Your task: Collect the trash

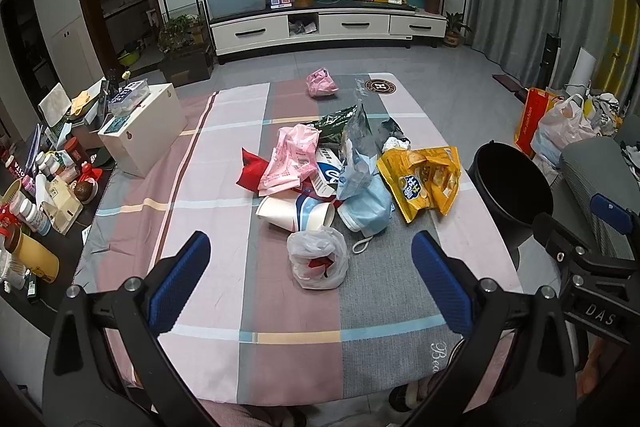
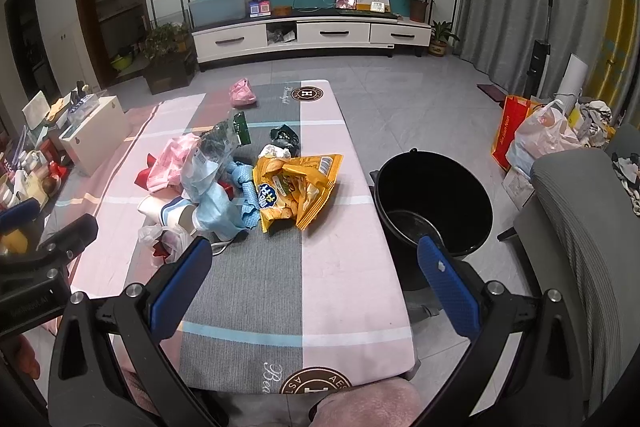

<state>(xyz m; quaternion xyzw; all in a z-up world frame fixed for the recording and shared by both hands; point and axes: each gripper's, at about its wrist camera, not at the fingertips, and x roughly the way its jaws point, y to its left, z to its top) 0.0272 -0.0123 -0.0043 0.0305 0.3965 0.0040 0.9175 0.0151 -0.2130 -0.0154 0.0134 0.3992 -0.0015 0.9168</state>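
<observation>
A heap of trash lies mid-table on the checked cloth (image 1: 224, 291): a yellow chip bag (image 1: 424, 179) (image 2: 296, 183), pink wrappers (image 1: 290, 159), paper cups (image 1: 296, 213), a blue mask pack (image 1: 364, 203), a clear plastic bag (image 1: 318, 259) nearest me, and a crumpled pink bag (image 1: 321, 83) at the far end. A black bucket (image 2: 434, 203) (image 1: 510, 187) stands on the floor right of the table. My left gripper (image 1: 310, 255) is open, just short of the clear bag. My right gripper (image 2: 314, 259) is open and empty over the table's near right part.
A white box (image 1: 144, 131) and many bottles and jars (image 1: 36, 203) crowd the left side. Shopping bags (image 2: 536, 135) and a grey chair (image 2: 580, 227) stand right of the bucket. A TV cabinet (image 1: 328, 27) is at the far wall.
</observation>
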